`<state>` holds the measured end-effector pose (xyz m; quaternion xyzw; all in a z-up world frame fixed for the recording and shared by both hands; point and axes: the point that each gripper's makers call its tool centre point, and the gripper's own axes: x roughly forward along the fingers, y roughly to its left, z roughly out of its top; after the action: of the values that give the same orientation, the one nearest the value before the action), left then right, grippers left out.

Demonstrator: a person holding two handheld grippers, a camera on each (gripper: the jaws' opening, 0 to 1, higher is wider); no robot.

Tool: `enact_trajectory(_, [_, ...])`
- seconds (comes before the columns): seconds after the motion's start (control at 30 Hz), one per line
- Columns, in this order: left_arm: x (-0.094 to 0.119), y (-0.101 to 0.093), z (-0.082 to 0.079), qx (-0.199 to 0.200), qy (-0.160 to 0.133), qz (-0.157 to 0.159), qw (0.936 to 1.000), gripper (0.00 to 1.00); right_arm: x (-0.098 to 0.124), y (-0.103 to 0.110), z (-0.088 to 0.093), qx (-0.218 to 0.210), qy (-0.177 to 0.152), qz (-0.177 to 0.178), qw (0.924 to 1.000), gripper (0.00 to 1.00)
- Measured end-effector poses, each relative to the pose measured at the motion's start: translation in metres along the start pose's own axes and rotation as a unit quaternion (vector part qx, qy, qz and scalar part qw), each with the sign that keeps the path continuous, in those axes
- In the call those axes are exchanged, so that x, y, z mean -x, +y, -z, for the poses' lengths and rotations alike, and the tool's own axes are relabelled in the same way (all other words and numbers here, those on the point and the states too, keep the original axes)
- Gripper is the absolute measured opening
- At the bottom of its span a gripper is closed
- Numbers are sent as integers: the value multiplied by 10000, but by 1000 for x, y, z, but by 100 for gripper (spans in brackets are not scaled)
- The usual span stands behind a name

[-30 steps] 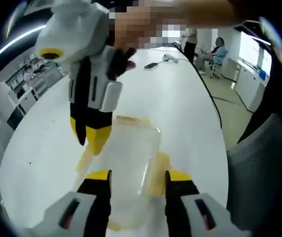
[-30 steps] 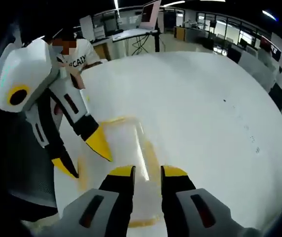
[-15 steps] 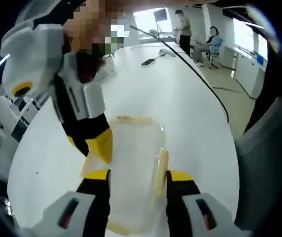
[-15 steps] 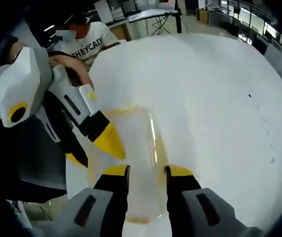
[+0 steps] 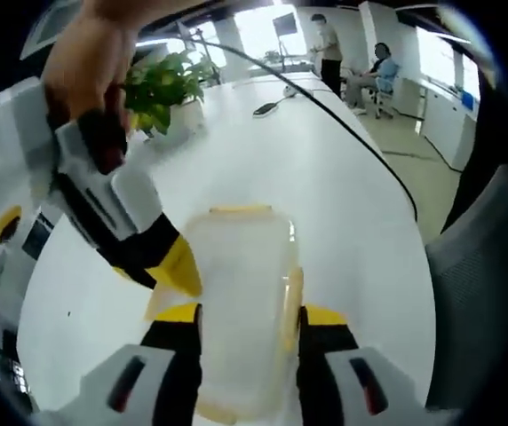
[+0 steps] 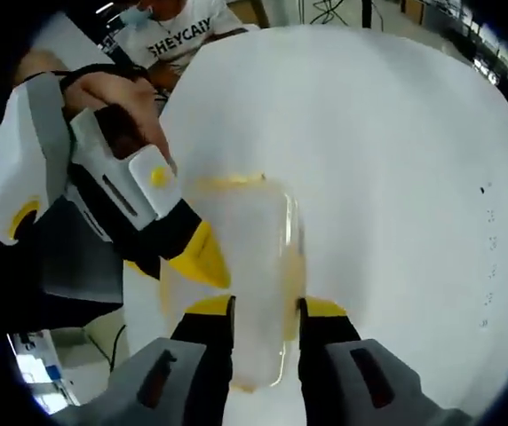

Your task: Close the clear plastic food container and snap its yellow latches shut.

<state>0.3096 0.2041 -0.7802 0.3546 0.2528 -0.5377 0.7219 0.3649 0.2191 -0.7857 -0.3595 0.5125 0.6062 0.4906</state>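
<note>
Lying flat on a large white table [image 5: 343, 177], a clear plastic container [image 5: 236, 293] with yellow trim sits between two handheld grippers that approach it from opposite ends. In the left gripper view, the left gripper [image 5: 245, 315] rises from the bottom with its yellow-tipped jaws apart, one on each long side of the container, which fills the gap between them; whether the jaws press on its walls cannot be told. A yellow latch [image 5: 292, 306] runs along the container's right side, just beside the right jaw, and a yellow strip marks the far end. The right gripper [image 5: 170, 266] comes in from the upper left of this view, white and black with a yellow tip that rests at the container's left edge. A hand [image 5: 90, 67] holds its body. Farther back on the table stand a potted green plant [image 5: 161, 89] and a small dark object [image 5: 265, 108]. People [image 5: 361, 62] are at the far end of the room, one standing and one seated.

In the right gripper view, the right gripper [image 6: 265, 311] also has its jaws apart, straddling the near end of the container [image 6: 245, 275]. The left gripper [image 6: 192, 257] enters from the left, its yellow tip touching the container's left side, with a hand [image 6: 103, 93] wrapped around its body. A person in a white printed shirt [image 6: 183, 35] sits beyond the table's edge [image 6: 396, 133].
</note>
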Motion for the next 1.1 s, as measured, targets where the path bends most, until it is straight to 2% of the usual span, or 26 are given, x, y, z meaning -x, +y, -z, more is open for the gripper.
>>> enact_trajectory(0.1, [-3, 1, -1, -107, 43, -9, 9999, 34, 0, 1, 0, 168, 13, -52, 9998, 23])
enact_trajectory(0.13, [-2, 7, 3, -295, 126, -146, 9994, 34, 0, 0, 0, 174, 35, -47, 9998, 23])
enact_trajectory(0.17, [-4, 6, 4, -148, 87, -102, 9998, 33, -1, 1, -1, 166, 108, -27, 9998, 23])
enact_trajectory(0.33, [-4, 6, 4, -160, 0, -88, 9998, 34, -1, 0, 0, 118, 186, -27, 9998, 24])
enact_trajectory(0.5, [-5, 5, 1, -136, 43, -98, 9999, 35, -1, 2, 1, 117, 259, 13, 9996, 25])
enact_trajectory(0.67, [-4, 4, -1, -138, 47, -129, 9998, 36, 1, 4, 2, 170, 307, 229, 9991, 25])
enact_trajectory(0.77, [-4, 3, -2, -149, 29, -170, 9997, 36, 3, 3, 3, 169, 187, 320, 9992, 25])
enact_trajectory(0.93, [-2, 3, -5, -106, 9, -233, 9997, 37, 5, 3, 4, -12, -222, 477, 9986, 25])
enact_trajectory(1.1, [-1, 4, -7, -37, -2, -60, 10000, 37, 8, 5, 4, 76, -476, 789, 9957, 25])
